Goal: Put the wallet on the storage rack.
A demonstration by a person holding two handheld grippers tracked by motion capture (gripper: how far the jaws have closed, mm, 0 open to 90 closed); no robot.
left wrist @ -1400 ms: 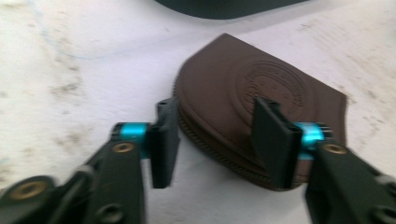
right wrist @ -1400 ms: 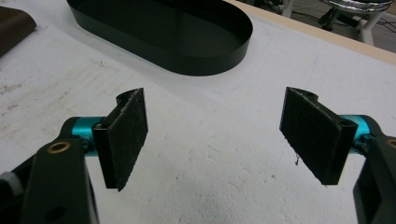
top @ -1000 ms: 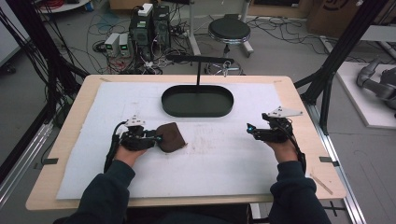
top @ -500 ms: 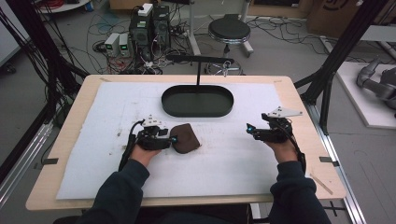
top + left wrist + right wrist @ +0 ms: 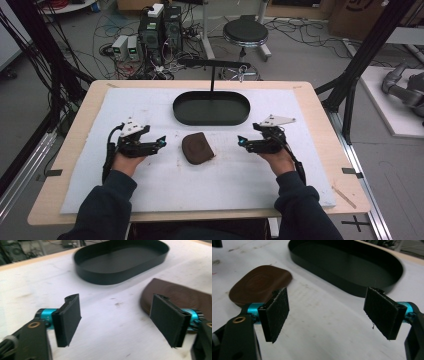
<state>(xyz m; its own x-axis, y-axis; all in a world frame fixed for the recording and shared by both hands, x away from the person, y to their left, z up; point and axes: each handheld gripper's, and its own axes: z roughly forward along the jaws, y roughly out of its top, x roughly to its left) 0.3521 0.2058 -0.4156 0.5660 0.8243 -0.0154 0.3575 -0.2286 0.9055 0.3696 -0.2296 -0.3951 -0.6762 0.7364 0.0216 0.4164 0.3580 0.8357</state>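
I am looking down at the brown pad (image 5: 198, 148), which is lying flat on the white surface (image 5: 150, 190) between my two hands, just short of the black oval tray (image 5: 211, 108) and not touching it. The tray is sitting empty toward the far side, so I am judging the job of getting the pad into it as not yet done: the pad is lying free, and the lift and the carry over the tray's near rim are what is left. My left gripper (image 5: 161, 142) is hovering off to the pad's left with a clear strip of white between them, and in the left gripper view its jaws are standing wide apart with nothing between them, the pad (image 5: 180, 296) showing beyond the right-hand jaw and the tray (image 5: 120, 262) farther ahead. My right gripper (image 5: 242, 143) is resting on the other side, also apart from the pad, and the right gripper view is showing its jaws spread wide and empty, with the pad (image 5: 259, 285) off to its left and the tray (image 5: 347, 265) ahead. Neither hand is touching the pad. Since it is lying so flat, I am expecting that a jaw will need to get under or pinch an edge, and either gripper seems about equally placed to reach in for that.
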